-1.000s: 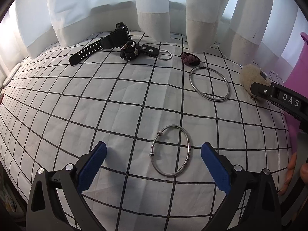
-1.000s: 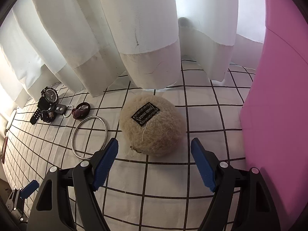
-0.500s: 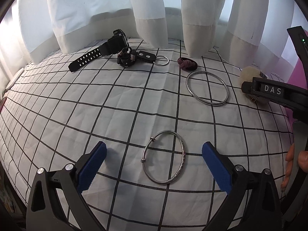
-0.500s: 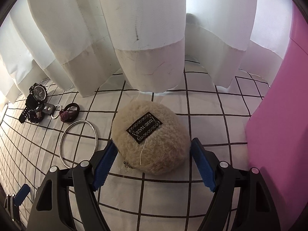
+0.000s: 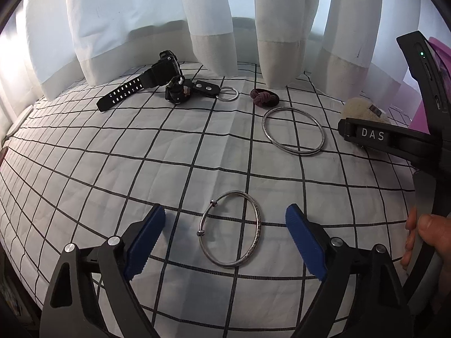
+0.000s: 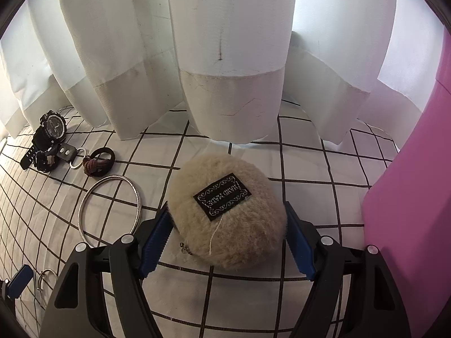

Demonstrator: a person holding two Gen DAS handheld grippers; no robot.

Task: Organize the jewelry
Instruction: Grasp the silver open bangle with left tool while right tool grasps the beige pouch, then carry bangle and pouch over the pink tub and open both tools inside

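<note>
Left gripper [image 5: 222, 235], jaws closing around the silver bangle [image 5: 229, 228] (not gripping yet), right gripper [image 6: 227, 242] straddling the fluffy pouch [image 6: 225, 211], jaws apart: squeeze next.

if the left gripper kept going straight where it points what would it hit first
Most likely the small silver bangle, which lies between the closing jaws of the left gripper, untouched so far, on the checked sheet. Depth is hard to judge.

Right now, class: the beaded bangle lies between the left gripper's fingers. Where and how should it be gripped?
Grip the bangle across its rim, one pad outside each long side, coming down from above. It lies flat on the checked cloth, so there is no edge to get under. The left gripper straddles it, jaws closing, not yet touching. Avoid the beads on the left arc.
</note>
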